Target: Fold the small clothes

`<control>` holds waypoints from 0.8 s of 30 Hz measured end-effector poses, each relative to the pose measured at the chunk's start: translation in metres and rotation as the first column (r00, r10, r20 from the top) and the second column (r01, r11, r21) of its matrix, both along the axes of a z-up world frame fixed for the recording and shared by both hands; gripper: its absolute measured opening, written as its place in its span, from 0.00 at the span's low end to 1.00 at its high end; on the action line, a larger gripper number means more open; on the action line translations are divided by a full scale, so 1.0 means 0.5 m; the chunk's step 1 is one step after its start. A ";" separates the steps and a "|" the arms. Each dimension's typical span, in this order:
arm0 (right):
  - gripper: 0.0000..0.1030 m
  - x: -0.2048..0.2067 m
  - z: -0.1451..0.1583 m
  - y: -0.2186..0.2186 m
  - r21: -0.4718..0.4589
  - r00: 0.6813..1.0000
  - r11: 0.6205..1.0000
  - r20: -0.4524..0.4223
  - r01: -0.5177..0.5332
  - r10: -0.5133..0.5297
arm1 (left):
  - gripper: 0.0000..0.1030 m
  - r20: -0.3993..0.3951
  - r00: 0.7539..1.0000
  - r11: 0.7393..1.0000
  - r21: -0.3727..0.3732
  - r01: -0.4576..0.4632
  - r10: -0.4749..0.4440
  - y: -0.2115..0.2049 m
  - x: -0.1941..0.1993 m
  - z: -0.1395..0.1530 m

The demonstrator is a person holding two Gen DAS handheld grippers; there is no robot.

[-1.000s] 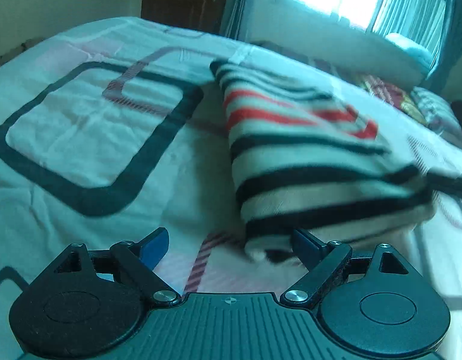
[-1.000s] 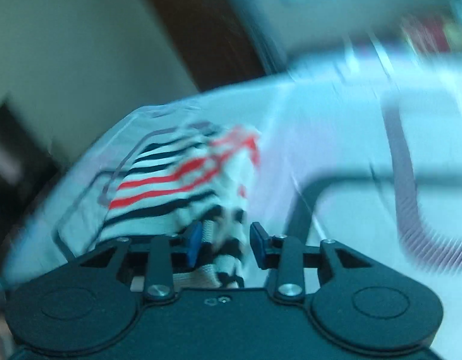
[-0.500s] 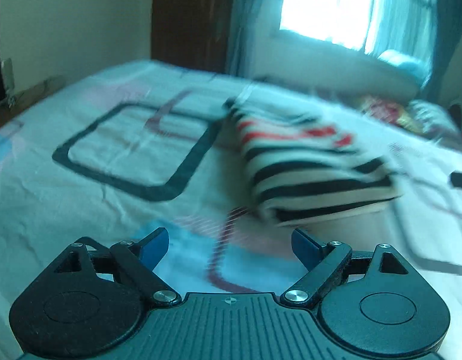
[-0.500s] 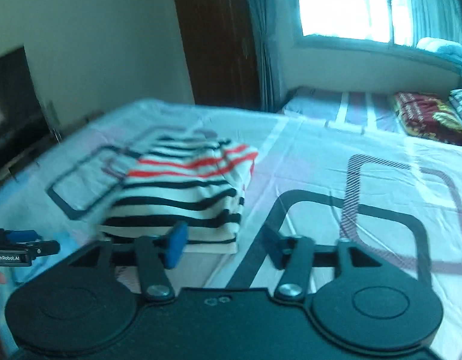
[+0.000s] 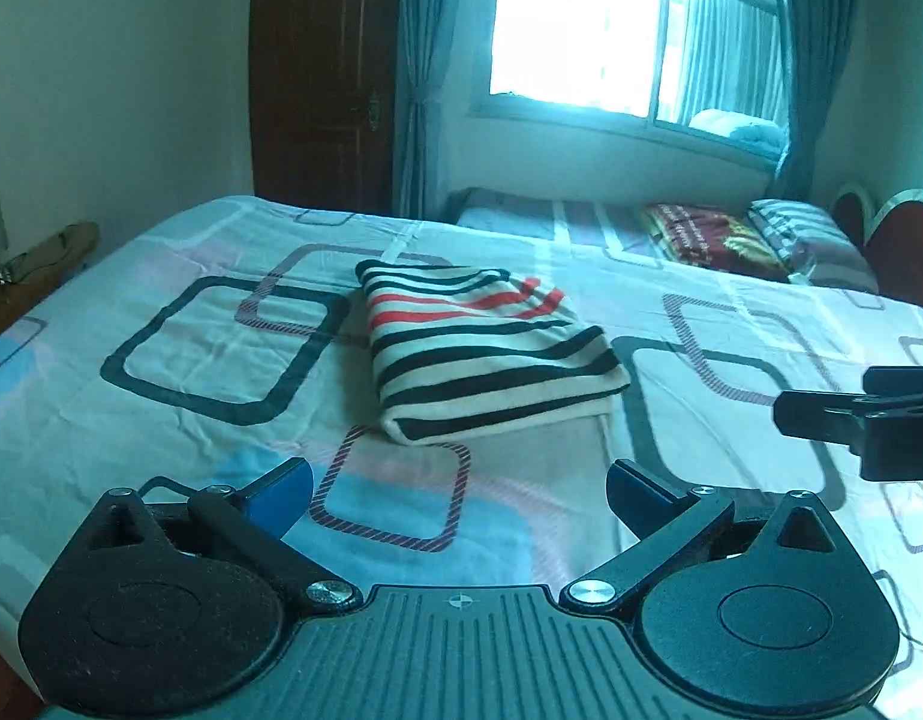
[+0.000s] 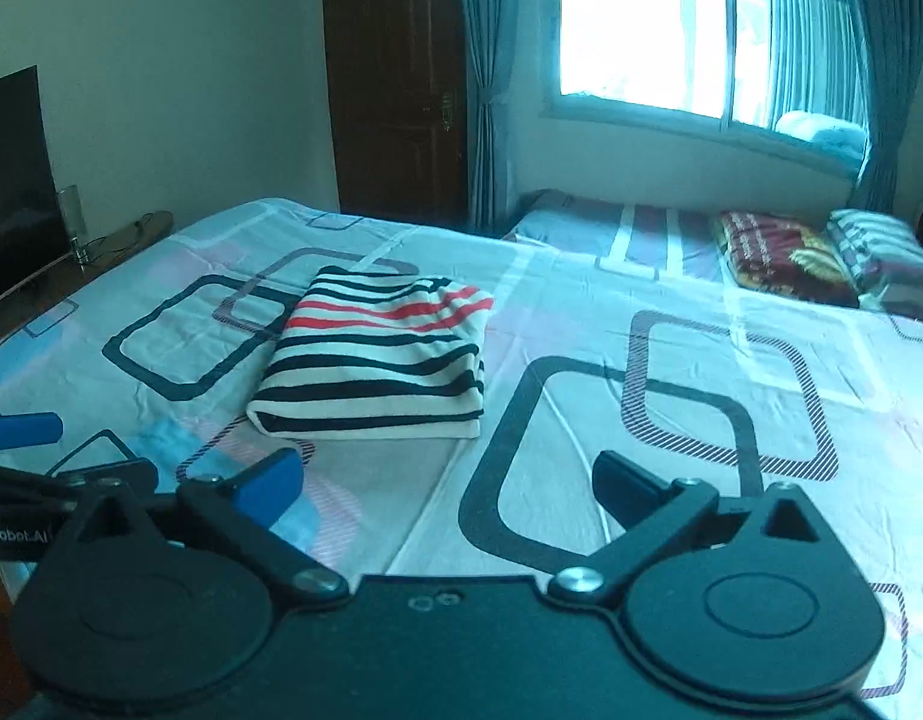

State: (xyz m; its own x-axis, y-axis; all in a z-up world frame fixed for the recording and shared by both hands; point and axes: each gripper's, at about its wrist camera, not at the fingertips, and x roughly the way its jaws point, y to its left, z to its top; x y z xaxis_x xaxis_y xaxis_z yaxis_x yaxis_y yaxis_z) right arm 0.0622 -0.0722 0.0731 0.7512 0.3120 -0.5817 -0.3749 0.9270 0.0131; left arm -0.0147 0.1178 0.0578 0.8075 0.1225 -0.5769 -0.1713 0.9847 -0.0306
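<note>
A folded striped garment (image 5: 479,354), white with black and red stripes, lies flat on the bed; it also shows in the right wrist view (image 6: 377,360). My left gripper (image 5: 458,489) is open and empty, held back from the garment's near edge. My right gripper (image 6: 446,483) is open and empty, near and to the right of the garment. The right gripper shows at the right edge of the left wrist view (image 5: 869,414). The left gripper shows at the left edge of the right wrist view (image 6: 23,429).
The bed sheet (image 5: 209,354) is pale with dark square patterns. Pillows (image 6: 785,255) lie at the far right by the window wall. A dark door (image 5: 323,78) and curtains stand behind. A TV (image 6: 11,180) on a low stand is at the left.
Both grippers have pulled back and up from the garment. The right gripper, narrow at the garment's edge a second ago, has opened wide. The garment stays folded on the bed.
</note>
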 end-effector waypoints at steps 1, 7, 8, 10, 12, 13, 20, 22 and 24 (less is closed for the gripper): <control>0.99 -0.004 0.001 0.000 0.005 1.000 1.000 0.002 -0.005 0.005 | 1.00 -0.005 1.000 1.000 0.000 -0.006 0.006 -0.002 -0.003 0.001; 0.99 -0.025 0.005 0.000 0.006 1.000 1.000 -0.008 -0.015 0.015 | 1.00 0.012 1.000 1.000 -0.013 -0.014 0.014 0.002 -0.020 0.010; 0.99 -0.028 0.006 0.001 0.004 1.000 1.000 -0.007 -0.017 0.017 | 1.00 0.015 1.000 1.000 -0.014 -0.016 0.016 0.003 -0.020 0.011; 0.99 -0.035 0.009 0.003 0.004 1.000 1.000 -0.002 -0.018 0.018 | 1.00 0.020 1.000 1.000 -0.011 -0.017 0.017 0.003 -0.023 0.013; 0.99 -0.038 0.011 0.005 0.011 1.000 1.000 0.001 -0.017 0.017 | 1.00 0.023 1.000 1.000 -0.009 -0.016 0.016 0.002 -0.025 0.014; 0.99 -0.040 0.012 0.006 0.011 1.000 1.000 0.005 -0.014 0.014 | 1.00 0.023 1.000 1.000 -0.010 -0.014 0.015 0.003 -0.025 0.013; 0.99 -0.041 0.015 0.000 0.015 1.000 1.000 0.004 -0.007 0.007 | 1.00 0.024 1.000 1.000 -0.007 -0.014 0.015 0.003 -0.027 0.014; 0.99 -0.041 0.016 0.000 0.014 1.000 1.000 0.006 -0.006 0.006 | 1.00 0.024 1.000 1.000 -0.006 -0.014 0.014 0.003 -0.026 0.014; 0.99 -0.040 0.016 0.001 0.015 1.000 1.000 0.005 -0.008 0.008 | 1.00 0.028 1.000 1.000 0.001 -0.012 0.012 0.003 -0.025 0.015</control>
State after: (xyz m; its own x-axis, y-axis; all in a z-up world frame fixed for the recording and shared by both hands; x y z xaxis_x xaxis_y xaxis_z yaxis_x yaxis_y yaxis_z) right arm 0.0420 -0.0716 0.0812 0.7513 0.3269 -0.5733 -0.3827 0.9235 0.0250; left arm -0.0272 0.1192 0.0654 0.8218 0.1328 -0.5541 -0.1823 0.9826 -0.0348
